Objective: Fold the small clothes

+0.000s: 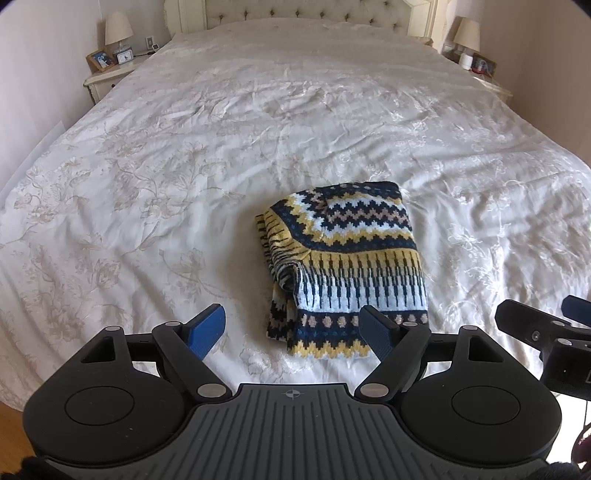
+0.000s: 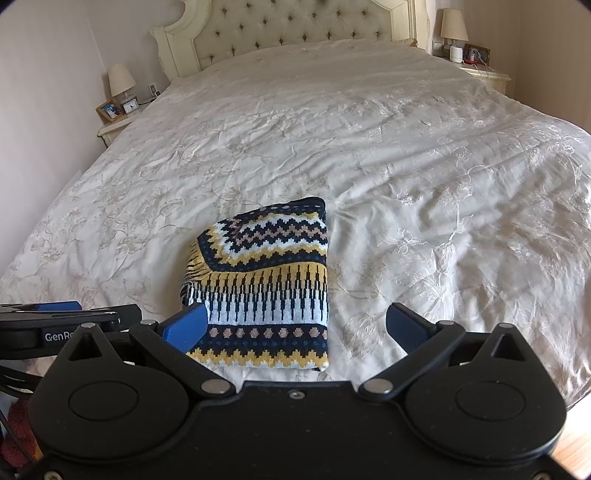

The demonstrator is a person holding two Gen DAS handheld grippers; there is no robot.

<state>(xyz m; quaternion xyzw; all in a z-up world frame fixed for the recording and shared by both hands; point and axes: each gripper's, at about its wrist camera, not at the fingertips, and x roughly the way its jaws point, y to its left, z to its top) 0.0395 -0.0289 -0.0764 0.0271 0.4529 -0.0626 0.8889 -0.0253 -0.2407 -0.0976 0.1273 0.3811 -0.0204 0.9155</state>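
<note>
Bed (image 1: 258,122): wide, covered edge to edge by a cream bedspread (image 2: 424,177) with a faint floral pattern — rumpled all over.
Headboard (image 2: 288,26): tufted, cream, at the far end.
On the bed: one folded knit sweater (image 1: 347,266) — navy, yellow and white zigzag bands — lying flat near the edge closest to me.
Fold: sweater's left side bunched, right side straight.
</note>
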